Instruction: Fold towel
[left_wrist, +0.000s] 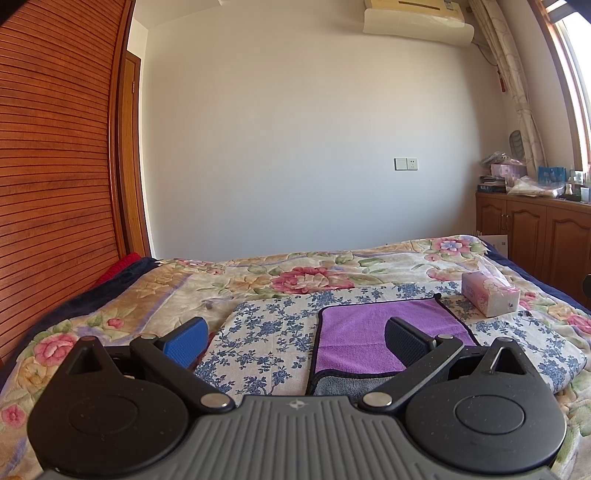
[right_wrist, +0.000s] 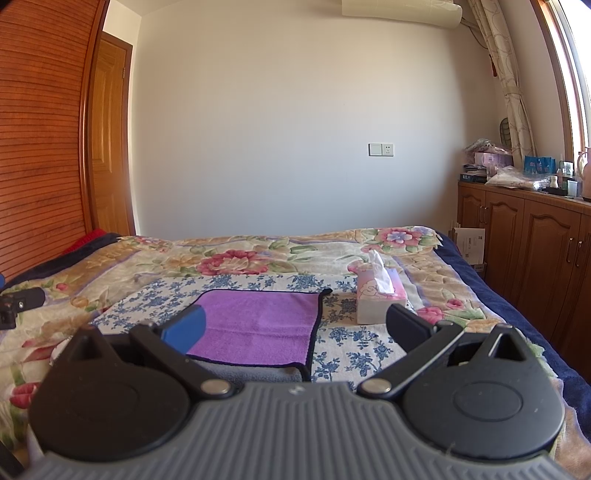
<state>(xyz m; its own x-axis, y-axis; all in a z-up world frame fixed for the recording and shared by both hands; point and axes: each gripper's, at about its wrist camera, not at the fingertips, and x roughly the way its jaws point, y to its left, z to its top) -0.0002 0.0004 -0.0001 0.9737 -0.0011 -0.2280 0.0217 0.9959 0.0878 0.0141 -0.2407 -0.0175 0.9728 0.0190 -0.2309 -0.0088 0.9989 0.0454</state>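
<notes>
Left wrist: left gripper (left_wrist: 295, 341) held above the near edge of the bed (left_wrist: 155, 291), jaws spread wide, nothing between them. Purple towel (left_wrist: 369, 328) flat on the blue-flowered cloth (left_wrist: 266, 328), toward that cloth's right half, dark-trimmed, grey underside showing along its near edge (left_wrist: 347, 384). Looks like one fold already in, purple layer over grey, but can't confirm layer count from here. Tissue box (left_wrist: 489, 293) just beyond the towel's far right corner, not touching. Right wrist: right gripper (right_wrist: 297, 330) also wide open, empty, hovering short of the towel (right_wrist: 258, 325). Same read: purple layer square, edges fairly aligned, grey strip (right_wrist: 258, 373) poking out at the near side. Tissue box (right_wrist: 376, 301) just beside the right edge. Judgement: partway, likely one fold done; at least one more fold left, neither gripper on fabric yet.
</notes>
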